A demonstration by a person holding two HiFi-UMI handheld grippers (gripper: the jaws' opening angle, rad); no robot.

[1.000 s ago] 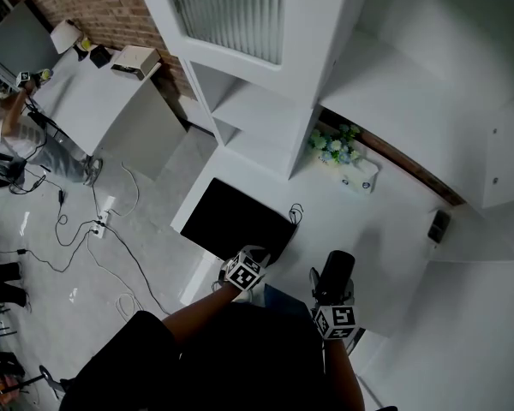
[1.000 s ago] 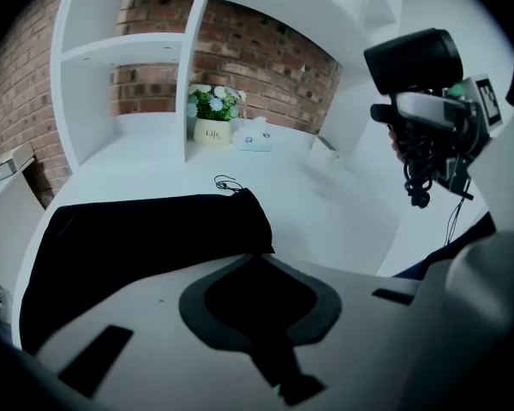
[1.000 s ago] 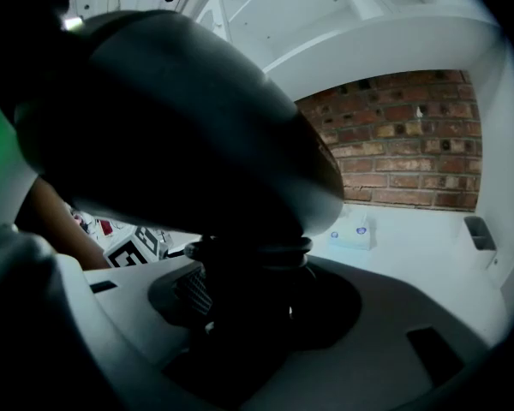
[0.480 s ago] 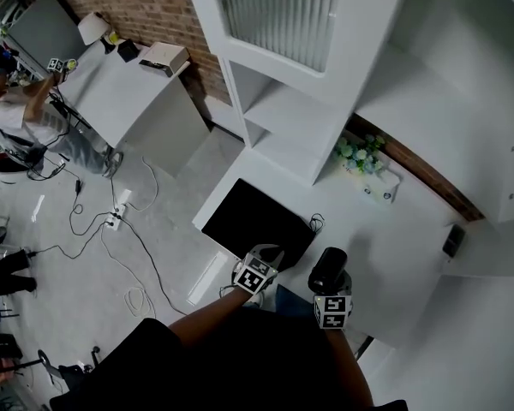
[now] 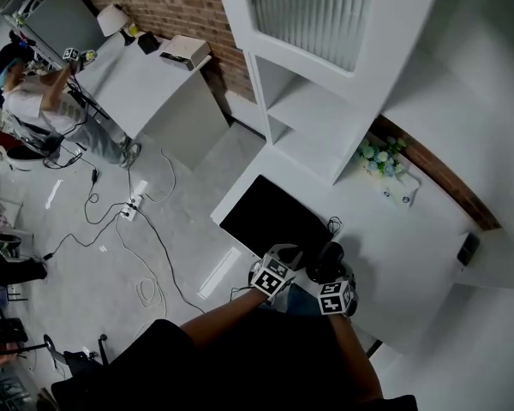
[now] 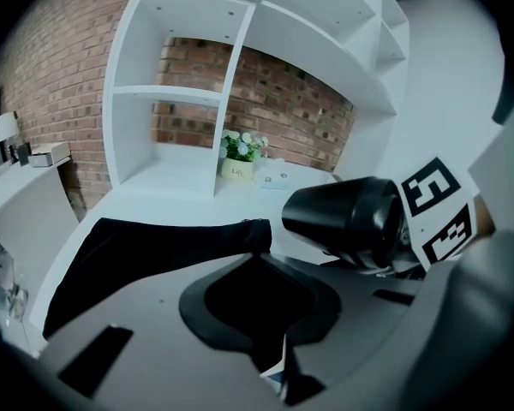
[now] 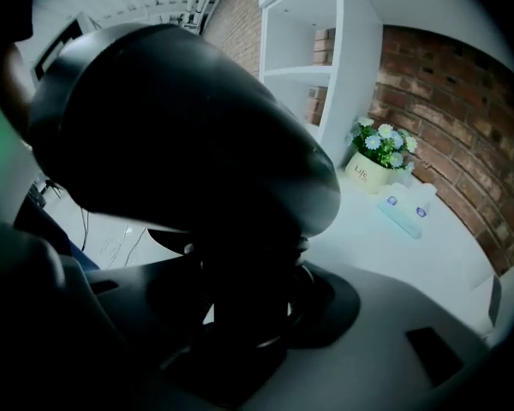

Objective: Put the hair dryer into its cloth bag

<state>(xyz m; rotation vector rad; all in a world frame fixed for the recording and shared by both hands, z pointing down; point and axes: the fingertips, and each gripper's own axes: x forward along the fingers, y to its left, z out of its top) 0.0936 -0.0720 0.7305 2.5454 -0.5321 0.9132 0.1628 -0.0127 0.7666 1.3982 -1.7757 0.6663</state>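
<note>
The cloth bag lies flat and black on the white desk, stretching forward and to the left of the left claw. That claw's jaws are drawn close together, and the bag's near corner runs right into their tips, pinched there as far as I can tell. The hair dryer is outside the bag, up in the air just right of the left claw. Its handle stands between the jaws of the right claw, which are clamped on it, and its barrel points ahead over the desk. Well beyond both claws, against the brick wall, a pale flower pot holds white and blue flowers, with a small white pack bearing blue labels just to its right. From the right gripper view the dryer's dark body fills most of the picture and blocks the bag entirely, and the bottom of the handle is lost in shadow between the jaws. From the head view the marker cubes cover the tips of both claws. I cannot tell whether the bag's mouth is open, since the left claw covers that end. A small dark object far right of the right claw is too small to name.
</note>
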